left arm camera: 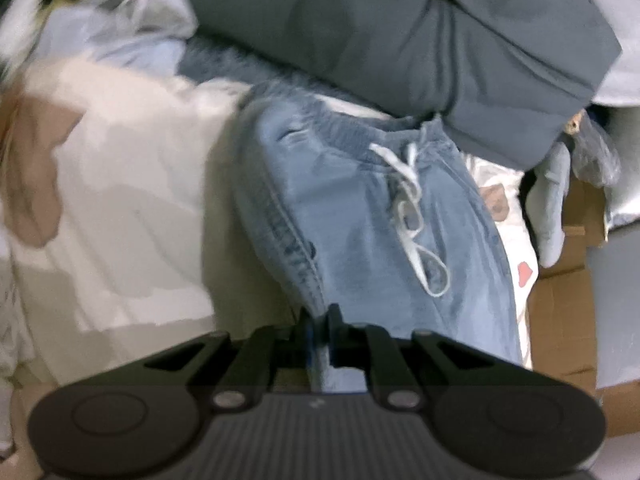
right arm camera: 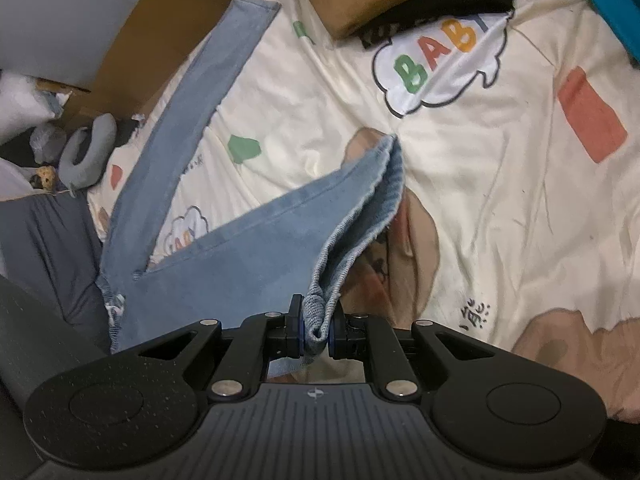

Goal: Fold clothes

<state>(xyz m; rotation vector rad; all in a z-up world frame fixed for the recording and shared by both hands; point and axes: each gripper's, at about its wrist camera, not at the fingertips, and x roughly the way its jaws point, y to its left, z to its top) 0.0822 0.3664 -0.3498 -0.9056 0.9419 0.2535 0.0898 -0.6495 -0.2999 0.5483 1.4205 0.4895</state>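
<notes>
Denim trousers (right arm camera: 248, 248) in pale blue are spread across a cream printed sheet (right arm camera: 500, 184), and they are pinched at two places. A bunched hem of one leg is clamped between the narrow jaws of the right gripper (right arm camera: 314, 330); from that grip the leg is drawn away ahead and to the left, while the other leg (right arm camera: 192, 92) is stretched further off towards a cardboard box (right arm camera: 168, 20). In the left wrist view, a fold of the same denim is held tight by the left gripper (left arm camera: 318, 332), its jaws nearly together. Just ahead of that claw the elastic waistband (left arm camera: 352, 128) and a white drawstring (left arm camera: 412, 200) are seen. Beyond the waistband a grey cushion (left arm camera: 420, 40) is pressed against the cloth. To the claw's left, pale bedding (left arm camera: 120, 208) is blurred.
</notes>
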